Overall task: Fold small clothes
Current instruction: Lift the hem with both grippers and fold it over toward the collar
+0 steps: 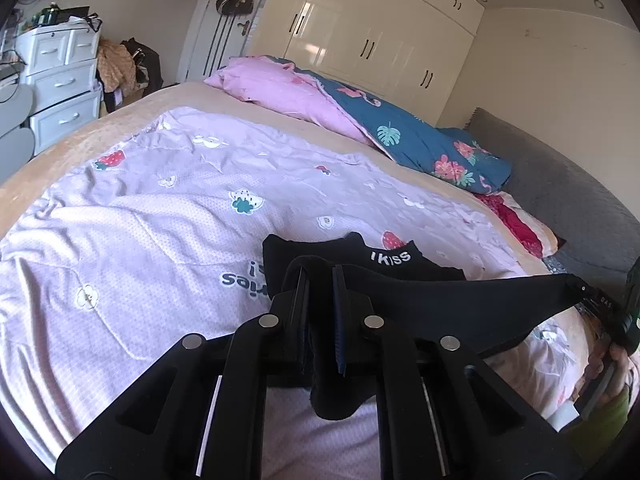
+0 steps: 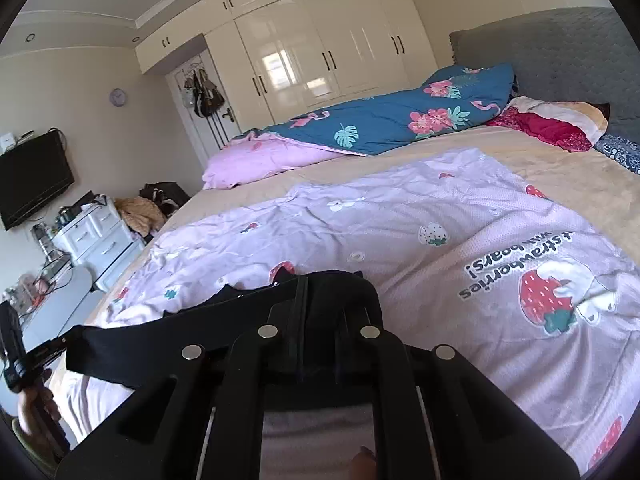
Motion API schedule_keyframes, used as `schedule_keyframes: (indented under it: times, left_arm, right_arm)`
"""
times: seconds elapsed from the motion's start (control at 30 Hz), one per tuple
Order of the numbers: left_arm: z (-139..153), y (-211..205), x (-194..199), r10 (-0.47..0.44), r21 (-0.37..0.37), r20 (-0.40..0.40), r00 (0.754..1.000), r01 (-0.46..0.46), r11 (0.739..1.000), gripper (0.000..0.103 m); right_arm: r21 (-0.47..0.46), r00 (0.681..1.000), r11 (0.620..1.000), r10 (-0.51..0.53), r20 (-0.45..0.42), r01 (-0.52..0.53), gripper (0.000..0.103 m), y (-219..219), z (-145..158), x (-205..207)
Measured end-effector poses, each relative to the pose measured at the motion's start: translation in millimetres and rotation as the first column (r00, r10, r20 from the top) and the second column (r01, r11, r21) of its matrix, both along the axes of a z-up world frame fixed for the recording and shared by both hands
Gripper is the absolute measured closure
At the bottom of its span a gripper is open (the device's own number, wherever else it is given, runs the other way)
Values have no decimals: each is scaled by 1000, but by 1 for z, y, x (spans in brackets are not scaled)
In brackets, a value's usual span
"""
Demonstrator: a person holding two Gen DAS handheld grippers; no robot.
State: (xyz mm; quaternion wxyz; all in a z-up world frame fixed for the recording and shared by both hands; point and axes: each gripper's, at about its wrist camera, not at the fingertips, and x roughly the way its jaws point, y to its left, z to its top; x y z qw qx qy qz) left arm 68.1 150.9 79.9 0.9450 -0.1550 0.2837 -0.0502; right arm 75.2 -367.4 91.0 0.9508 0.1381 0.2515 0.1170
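A small black garment (image 1: pixel 448 300) with white "IKISS" lettering on its waistband is held stretched between my two grippers, just above the pink strawberry-print blanket (image 1: pixel 168 216). My left gripper (image 1: pixel 320 280) is shut on one end of it, and black cloth hangs down between the fingers. My right gripper (image 2: pixel 320 300) is shut on the other end, with cloth draped over its fingertips. The garment (image 2: pixel 168 340) runs left in the right wrist view towards the left gripper (image 2: pixel 52 350). The right gripper also shows at the right edge of the left wrist view (image 1: pixel 588 294).
The pink blanket (image 2: pixel 460 232) lies spread on a beige bed (image 2: pixel 560 148). A rolled blue floral and pink duvet (image 1: pixel 360 120) lies at the far side, with red pillows (image 2: pixel 548 128) and a grey headboard (image 2: pixel 560 52). White drawers (image 1: pixel 60 80) stand beside the bed.
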Motion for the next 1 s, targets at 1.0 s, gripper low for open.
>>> schedule_keyframes:
  times: [1.0]
  left_arm:
    - [-66,7,83,77,44,-98,992,-72,996,97]
  right_arm:
    - [-41,982,993,-115,-148,110,93,31,-76,97]
